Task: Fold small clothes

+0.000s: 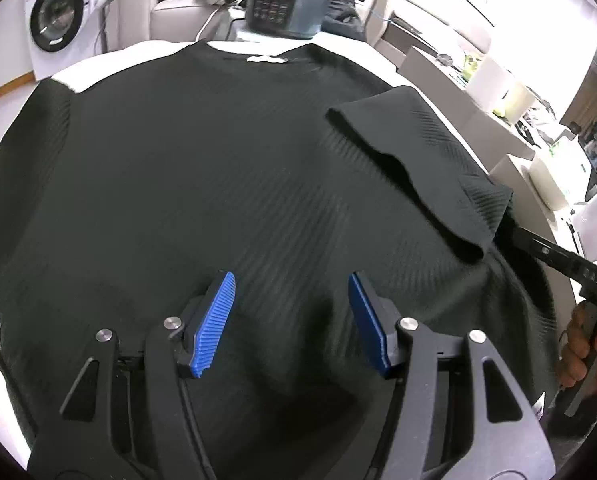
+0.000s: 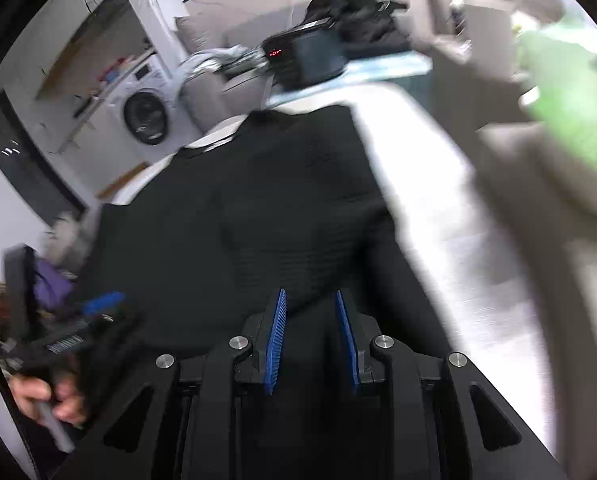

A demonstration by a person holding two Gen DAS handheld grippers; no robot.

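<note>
black shirt [image 1: 202, 168] on white table [image 2: 438, 208], cooker [image 1: 286, 4] beyond; left jaws spread, right jaws pinching its folded sleeve [image 1: 414, 152]

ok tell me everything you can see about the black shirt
The black shirt is a ribbed, textured knit with short sleeves and a white label at the neckline. It lies mostly flat on the white table, collar at the far end. Its right sleeve is folded in over the body. The right gripper appears to pinch fabric at that side; the left gripper hovers open above the hem.
</note>
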